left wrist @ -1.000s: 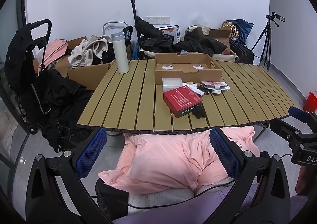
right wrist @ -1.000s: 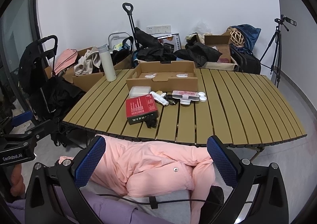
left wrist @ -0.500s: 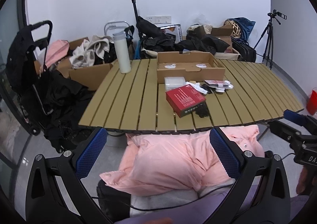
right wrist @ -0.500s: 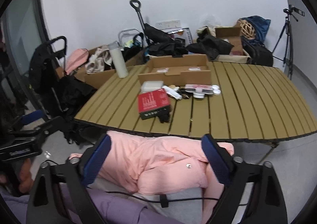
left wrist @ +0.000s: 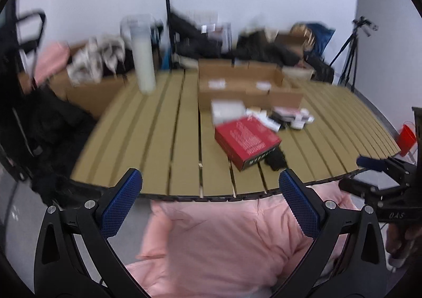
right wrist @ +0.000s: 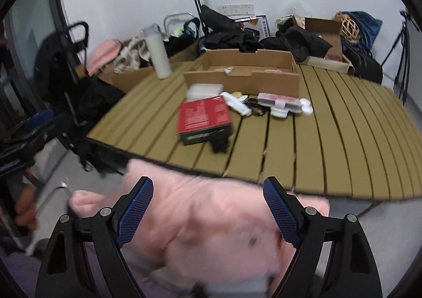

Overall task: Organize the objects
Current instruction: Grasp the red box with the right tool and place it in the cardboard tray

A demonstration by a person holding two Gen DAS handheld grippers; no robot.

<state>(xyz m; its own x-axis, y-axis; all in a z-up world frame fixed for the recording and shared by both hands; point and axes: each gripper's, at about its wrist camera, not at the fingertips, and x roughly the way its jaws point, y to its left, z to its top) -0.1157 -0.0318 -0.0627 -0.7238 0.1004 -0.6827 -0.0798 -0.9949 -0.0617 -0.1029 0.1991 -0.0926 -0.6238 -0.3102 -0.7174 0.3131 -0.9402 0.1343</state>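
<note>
Slats: tan wooden table (right wrist: 343,123) ahead of me, its near edge just beyond my fingertips.
Left gripper (left wrist: 208,199): my jaws stand wide, nothing between the blue pads; pink jacket (left wrist: 224,240) lies below them, not touched.
Bottle (right wrist: 158,52): white, upright, far left on the table.
Red box (right wrist: 203,117): flat near the table's middle, a small black thing (right wrist: 220,143) touching its near right corner.
Clear tub (right wrist: 204,90): just behind the red box.
Carton (right wrist: 242,79): open cardboard tray behind the tub, well apart from the bottle.
White bits (right wrist: 279,106): small pieces right of the red box, in front of the carton; too blurred to name.
Right gripper (right wrist: 208,208): my jaws wide, empty, over the jacket.
</note>
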